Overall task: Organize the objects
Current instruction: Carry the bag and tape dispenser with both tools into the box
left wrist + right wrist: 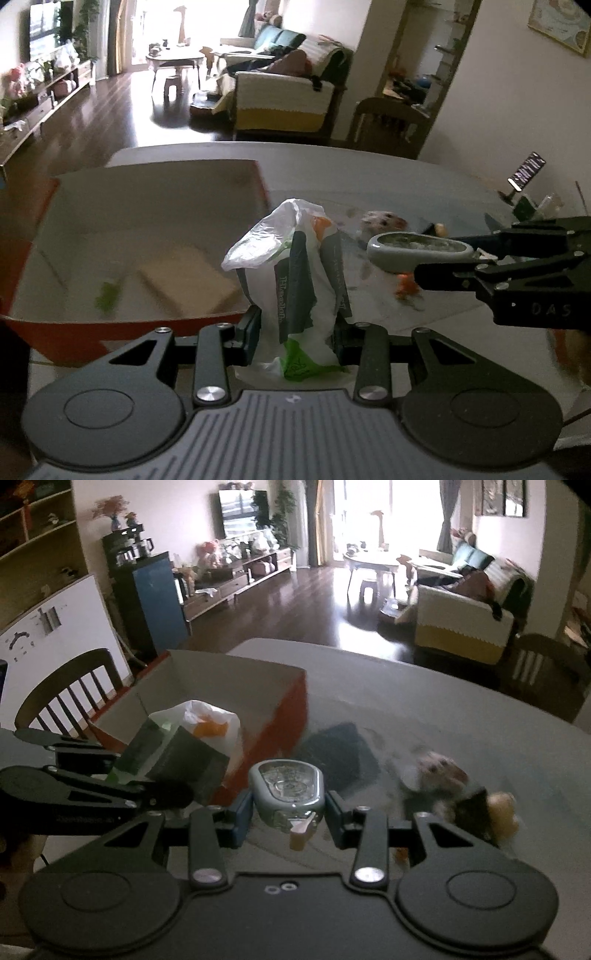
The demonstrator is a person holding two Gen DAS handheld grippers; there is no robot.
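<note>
The left tool (295, 332) was closed on a crumpled plastic bag (291, 280), held upright just beside the near right corner of the open cardboard box (147, 221). The right tool (288, 812) gripped a grey tape measure (286, 790) by its sides, above the surface (480, 720) and near the box's red outer wall. A small stuffed toy (439, 771) and a dark flat pad (340, 757) lay on the surface, apart from the box.

Risk noted: the bag was thin and loosely bunched, so it could slip or spill. Both tools stood close together and could collide on approaching the box. The tape measure's rounded case might twist between the fingers.
</note>
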